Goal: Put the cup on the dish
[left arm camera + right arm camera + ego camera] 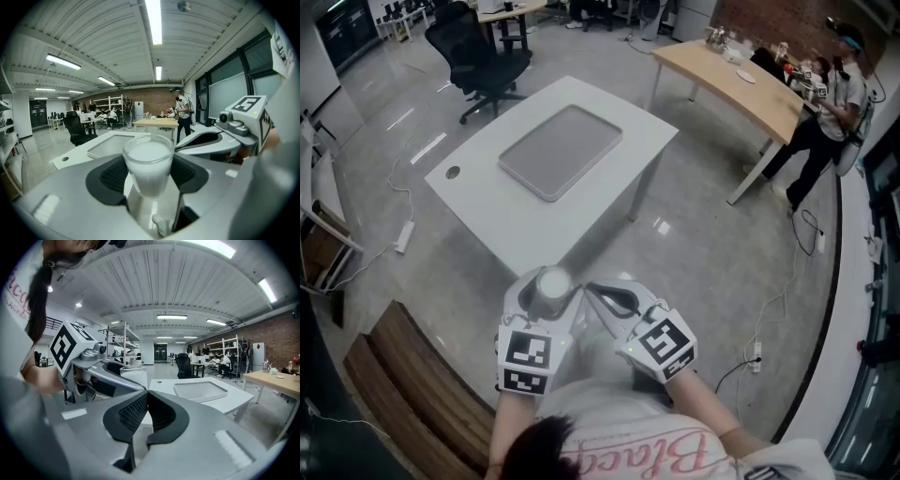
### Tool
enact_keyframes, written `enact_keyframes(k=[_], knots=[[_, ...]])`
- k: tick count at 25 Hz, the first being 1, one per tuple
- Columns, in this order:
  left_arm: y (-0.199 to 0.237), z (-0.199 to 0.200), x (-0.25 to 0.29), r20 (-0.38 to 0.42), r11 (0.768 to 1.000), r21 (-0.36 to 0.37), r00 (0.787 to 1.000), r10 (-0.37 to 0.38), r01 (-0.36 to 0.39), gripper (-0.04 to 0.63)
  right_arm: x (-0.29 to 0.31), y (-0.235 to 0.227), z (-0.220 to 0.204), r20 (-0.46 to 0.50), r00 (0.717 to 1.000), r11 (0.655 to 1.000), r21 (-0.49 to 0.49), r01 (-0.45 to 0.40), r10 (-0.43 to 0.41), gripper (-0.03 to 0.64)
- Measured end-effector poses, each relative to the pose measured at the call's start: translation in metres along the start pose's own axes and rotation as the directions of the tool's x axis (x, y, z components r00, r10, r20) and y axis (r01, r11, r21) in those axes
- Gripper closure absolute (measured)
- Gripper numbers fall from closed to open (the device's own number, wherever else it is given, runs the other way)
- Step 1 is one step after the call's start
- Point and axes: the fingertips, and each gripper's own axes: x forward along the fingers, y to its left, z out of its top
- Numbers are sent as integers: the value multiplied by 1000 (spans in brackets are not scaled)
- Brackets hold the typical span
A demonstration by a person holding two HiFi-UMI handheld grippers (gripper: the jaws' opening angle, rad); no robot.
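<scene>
My left claw (150,180) pinches the cup (148,159) upright by its sides, in the air short of the white table (478,202). My right claw (143,411) is pressed together, empty, just beside it. The grey dish (560,150) lies on that table, well apart from the cup.

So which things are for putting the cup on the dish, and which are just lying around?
For the job: cup, held in the left gripper; grey dish on the white table.
Just lying about: black office chair, wooden table, floor power strip.
</scene>
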Motion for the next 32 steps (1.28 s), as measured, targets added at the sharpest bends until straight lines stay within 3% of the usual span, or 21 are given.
enact_keyframes(k=[18, 22, 32], knots=[[62, 35, 110, -34, 999, -4, 998, 50, -50, 328, 66, -112, 23, -19, 999, 999, 16, -42, 43, 615], [76, 39, 136, -44, 998, 6, 997, 64, -64, 328, 82, -137, 22, -26, 998, 997, 61, -52, 53, 615], [104, 45, 183, -32, 998, -4, 997, 69, -70, 328, 111, -178, 23, -43, 997, 995, 81, -58, 62, 615]])
